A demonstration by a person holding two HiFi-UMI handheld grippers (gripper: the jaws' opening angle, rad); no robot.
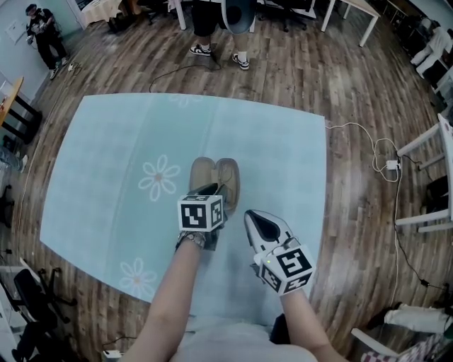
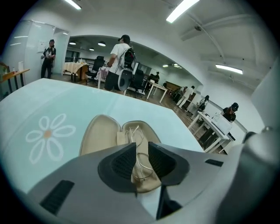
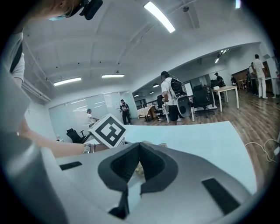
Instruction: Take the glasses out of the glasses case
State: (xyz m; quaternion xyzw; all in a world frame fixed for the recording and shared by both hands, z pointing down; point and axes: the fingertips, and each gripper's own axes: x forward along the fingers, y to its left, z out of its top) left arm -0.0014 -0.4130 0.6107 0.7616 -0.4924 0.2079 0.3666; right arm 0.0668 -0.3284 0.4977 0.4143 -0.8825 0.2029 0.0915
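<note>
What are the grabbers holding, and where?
Nothing yet. The left gripper is open over the thin gold wire glasses in the open tan case; the right gripper is shut, empty.

tan glasses case (image 1: 228, 175), gold glasses (image 2: 136, 133), pale blue tablecloth (image 1: 283, 155) with white daisies.

An open-plan office. Ahead of the left tool (image 2: 141, 147), past the far edge of the pale blue counter (image 1: 99, 184), people (image 2: 119, 61) stand among white desks (image 2: 216, 124) and black swivel chairs (image 3: 72, 134) on a wood-plank floor (image 1: 297, 78), with long strip lights (image 2: 181, 8) on the ceiling (image 2: 131, 22) above it.
</note>
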